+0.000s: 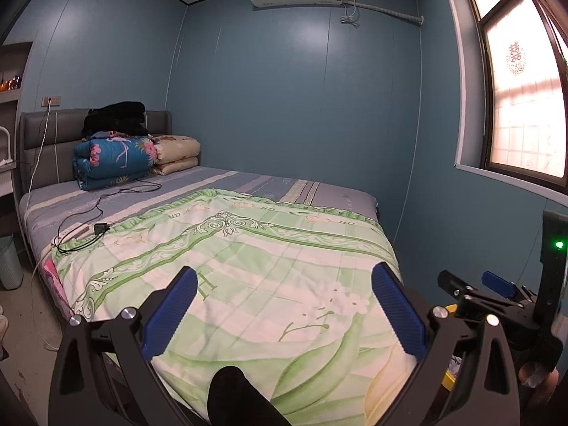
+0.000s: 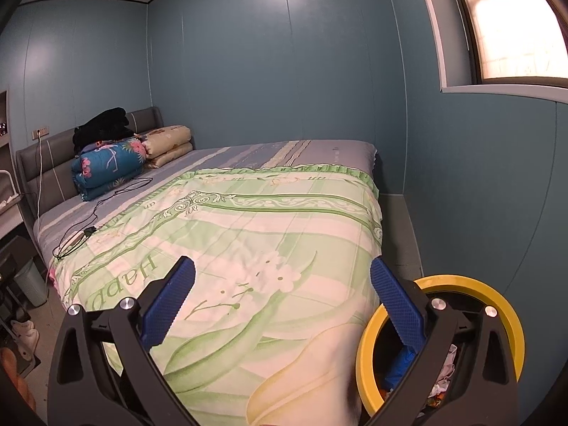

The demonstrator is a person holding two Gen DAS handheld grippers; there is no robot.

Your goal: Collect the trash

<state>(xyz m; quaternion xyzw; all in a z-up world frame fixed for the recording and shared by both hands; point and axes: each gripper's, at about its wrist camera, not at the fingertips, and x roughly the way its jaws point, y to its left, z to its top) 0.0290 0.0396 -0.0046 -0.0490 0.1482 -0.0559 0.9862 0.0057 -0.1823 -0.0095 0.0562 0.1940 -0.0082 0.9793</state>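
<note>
Trash sits inside the yellow-rimmed bin at lower right of the right wrist view: crumpled white and coloured scraps plus something blue, partly hidden behind a finger. Bin stands on the floor just beside the foot corner of the bed. Left hand-held gripper jaws spread wide, nothing between them, only the green floral quilt beyond. Right hand-held gripper also spread wide and empty; its right finger overlaps the bin opening in frame, contact can't be told. In the left wrist view the right unit shows at the right edge, green LED lit. Upper left of both frames: folded blue floral quilt, beige one beside it, dark clothes on top, against the grey headboard. Black cable lies on the sheet at centre left.
</note>
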